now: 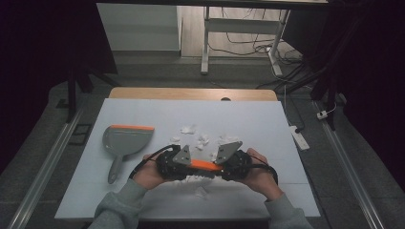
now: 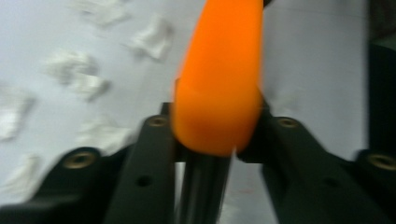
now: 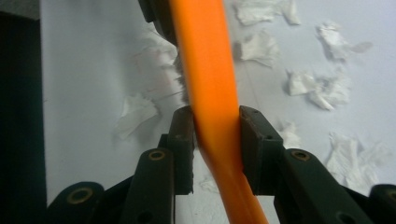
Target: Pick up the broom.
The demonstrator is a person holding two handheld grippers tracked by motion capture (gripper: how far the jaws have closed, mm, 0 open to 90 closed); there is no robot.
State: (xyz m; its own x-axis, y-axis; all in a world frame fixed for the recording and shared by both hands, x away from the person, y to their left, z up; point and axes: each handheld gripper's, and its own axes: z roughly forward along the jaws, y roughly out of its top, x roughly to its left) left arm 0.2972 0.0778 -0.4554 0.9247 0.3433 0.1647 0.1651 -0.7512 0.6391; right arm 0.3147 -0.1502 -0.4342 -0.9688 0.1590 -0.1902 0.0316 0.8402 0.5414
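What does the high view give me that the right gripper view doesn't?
High view alone: the grey dustpan lying left of both hands, and the left gripper and right gripper facing each other across the table. Right gripper view alone: its pads pressing on the handle, close up. Both: the orange brush handle and the torn paper scraps.

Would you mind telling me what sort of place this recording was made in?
Probably a lab or workshop set up for recording, not a home. A white-topped table stands between floor rails, loose cables lie by a desk frame, and torn paper scraps sit beside a grey dustpan.
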